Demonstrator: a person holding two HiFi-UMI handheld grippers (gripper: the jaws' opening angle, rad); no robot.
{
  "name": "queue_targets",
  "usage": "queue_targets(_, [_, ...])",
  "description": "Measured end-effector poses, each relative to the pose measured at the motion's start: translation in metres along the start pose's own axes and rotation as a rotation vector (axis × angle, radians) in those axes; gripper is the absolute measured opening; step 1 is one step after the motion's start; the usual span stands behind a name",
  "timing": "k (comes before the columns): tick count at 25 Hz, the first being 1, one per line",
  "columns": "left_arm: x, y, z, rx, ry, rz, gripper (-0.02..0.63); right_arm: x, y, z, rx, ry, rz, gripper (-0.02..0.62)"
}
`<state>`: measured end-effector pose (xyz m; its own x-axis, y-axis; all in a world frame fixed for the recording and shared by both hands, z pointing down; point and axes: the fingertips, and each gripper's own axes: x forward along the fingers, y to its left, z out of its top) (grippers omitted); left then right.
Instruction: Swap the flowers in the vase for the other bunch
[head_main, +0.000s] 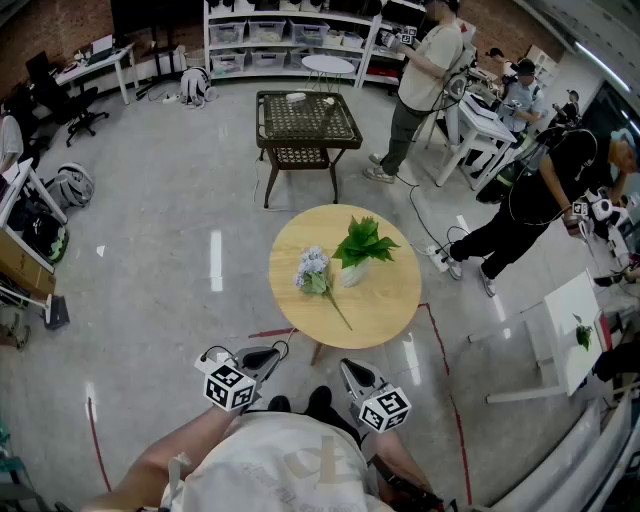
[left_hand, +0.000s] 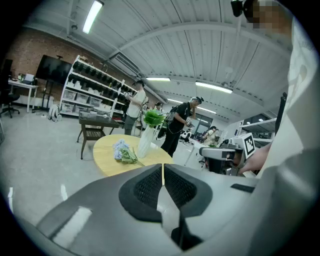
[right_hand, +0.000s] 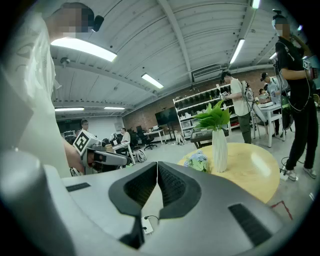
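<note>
White vase (head_main: 352, 272) — well beyond left gripper (head_main: 268, 354), right gripper (head_main: 351, 370)

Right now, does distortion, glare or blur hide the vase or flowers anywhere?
Head view: fisheye curves the edges, vase and blue bunch sharp. Left gripper view: dark corners, vase small but clear. Right gripper view: sheen on the table, vase crisp.

Left gripper (left_hand: 163, 166), right gripper (right_hand: 157, 164) (jaws together)
</note>
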<state>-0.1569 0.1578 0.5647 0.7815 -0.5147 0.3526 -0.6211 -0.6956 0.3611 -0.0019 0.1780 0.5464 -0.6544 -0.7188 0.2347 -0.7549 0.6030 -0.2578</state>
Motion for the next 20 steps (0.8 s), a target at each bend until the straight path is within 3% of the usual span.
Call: queue_targets(20, [-0.020, 0.017, 0.004, -0.016, -0.033, 0.026, 0.015, 0.017, 0.014, 0.009, -0.026, 0.001, 0.000, 0.008])
